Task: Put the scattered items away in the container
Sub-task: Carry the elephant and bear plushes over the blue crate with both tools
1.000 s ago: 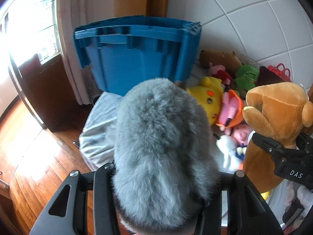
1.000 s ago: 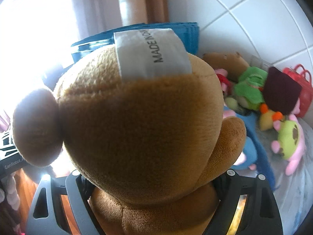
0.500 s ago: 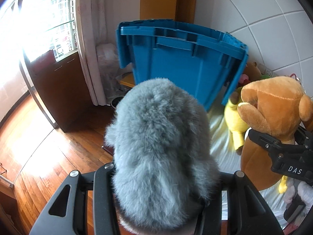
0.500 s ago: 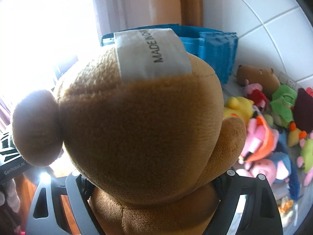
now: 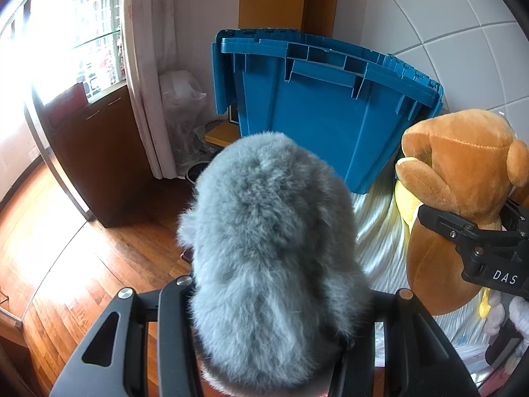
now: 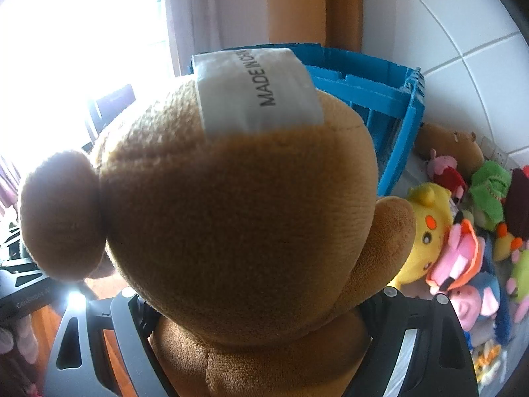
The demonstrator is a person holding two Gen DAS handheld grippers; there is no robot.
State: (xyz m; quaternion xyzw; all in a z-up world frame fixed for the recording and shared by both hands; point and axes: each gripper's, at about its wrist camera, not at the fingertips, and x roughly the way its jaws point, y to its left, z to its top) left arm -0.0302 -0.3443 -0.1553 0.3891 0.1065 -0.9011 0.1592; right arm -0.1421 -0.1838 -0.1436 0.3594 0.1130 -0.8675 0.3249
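A: Starting on the left, what is the left gripper [image 5: 274,297] doing?

B: It is clamped on one grey fluffy toy [image 5: 271,248], carried above the wooden floor [image 5: 66,248] and short of the blue crate [image 5: 317,106]. I judge it light and squashy, so a pinch low on the body should do.

A: And to the right?

B: The right gripper [image 6: 258,327] grips one brown bear [image 6: 238,205] around its waist, with its white tag [image 6: 258,92] on top. Soft as it is, I doubt it slips.

A: How many are left?

B: A heap lies on the sheet by the tiled wall [image 6: 446,16]: one yellow plush [image 6: 426,231], one darker bear [image 6: 453,145], and others too tangled to count.
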